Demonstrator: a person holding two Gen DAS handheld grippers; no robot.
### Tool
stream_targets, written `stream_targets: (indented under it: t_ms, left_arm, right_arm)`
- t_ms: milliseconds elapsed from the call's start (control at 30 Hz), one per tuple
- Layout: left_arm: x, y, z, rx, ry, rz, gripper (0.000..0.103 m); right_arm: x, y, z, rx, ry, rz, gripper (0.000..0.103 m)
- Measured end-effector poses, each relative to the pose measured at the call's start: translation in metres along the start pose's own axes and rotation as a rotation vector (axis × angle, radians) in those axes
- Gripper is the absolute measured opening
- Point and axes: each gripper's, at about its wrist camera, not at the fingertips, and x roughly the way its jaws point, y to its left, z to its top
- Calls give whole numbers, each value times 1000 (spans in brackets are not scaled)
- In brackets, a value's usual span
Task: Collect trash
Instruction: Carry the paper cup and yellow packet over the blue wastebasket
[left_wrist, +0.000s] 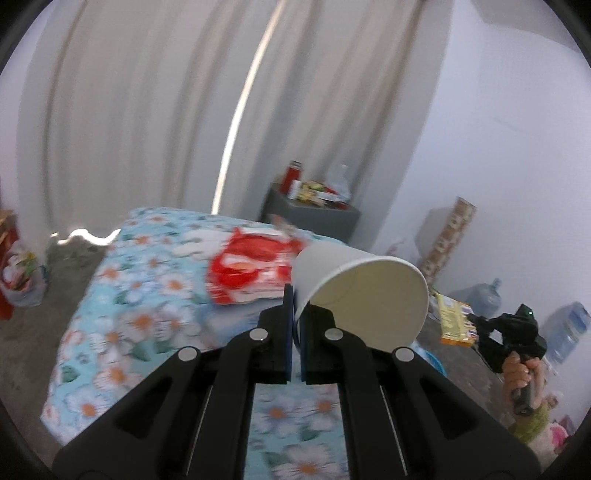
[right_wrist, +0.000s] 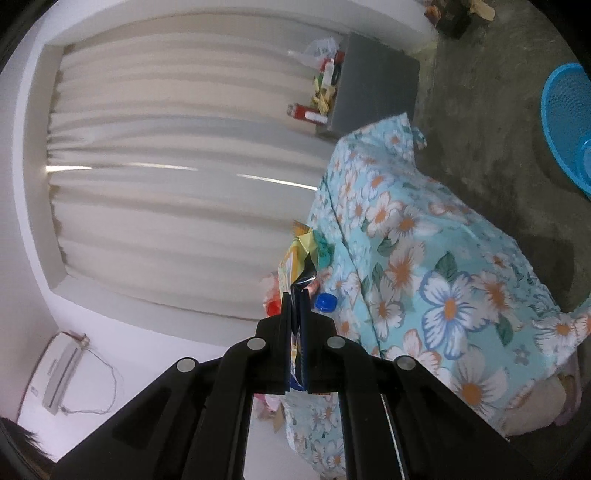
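Observation:
In the left wrist view my left gripper (left_wrist: 294, 297) is shut on the rim of a white paper cup (left_wrist: 362, 291), which is tilted with its mouth toward the camera, above a floral bedspread (left_wrist: 129, 295). A red snack wrapper (left_wrist: 251, 269) lies on the bed beyond the cup. At the right, a hand (left_wrist: 521, 373) holds my right gripper (left_wrist: 475, 323), shut on a yellow wrapper (left_wrist: 453, 319). The right wrist view is rolled sideways: my right gripper (right_wrist: 295, 295) pinches that yellow wrapper (right_wrist: 295, 262) beside the bed. A blue bottle cap (right_wrist: 325, 302) shows just past the fingertips.
A grey bedside cabinet (left_wrist: 314, 218) carries a red flask and packets, in front of pale curtains. Water jugs (left_wrist: 484, 299) stand by the right wall. A full bag (left_wrist: 22, 273) sits on the floor at left. A blue basket (right_wrist: 565, 122) rests on the concrete floor.

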Motion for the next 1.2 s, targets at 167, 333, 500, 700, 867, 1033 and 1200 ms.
stream_targets:
  t_ms: [167, 333, 500, 700, 867, 1033, 1200]
  left_arm:
    - [18, -45, 5, 56, 23, -84, 1]
    - [42, -87, 8, 95, 67, -164, 1]
    - [77, -127, 5, 125, 144, -246, 1]
    - [131, -191, -4, 199, 254, -334, 1]
    - [180, -244, -18, 253, 345, -399, 1]
    - [229, -300, -41, 265, 470, -458, 1]
    - [299, -350, -77, 274, 627, -455, 1]
  right_arm:
    - [-30, -6, 7, 11, -49, 21, 4]
    - [-56, -17, 14, 29, -99, 38, 4]
    - [-81, -31, 22, 51, -149, 45, 4]
    - [-108, -53, 31, 78, -215, 17, 4]
    - [-132, -73, 41, 97, -279, -31, 4]
    - [-159, -94, 53, 94, -378, -175, 4]
    - [-173, -124, 70, 107, -448, -362, 4]
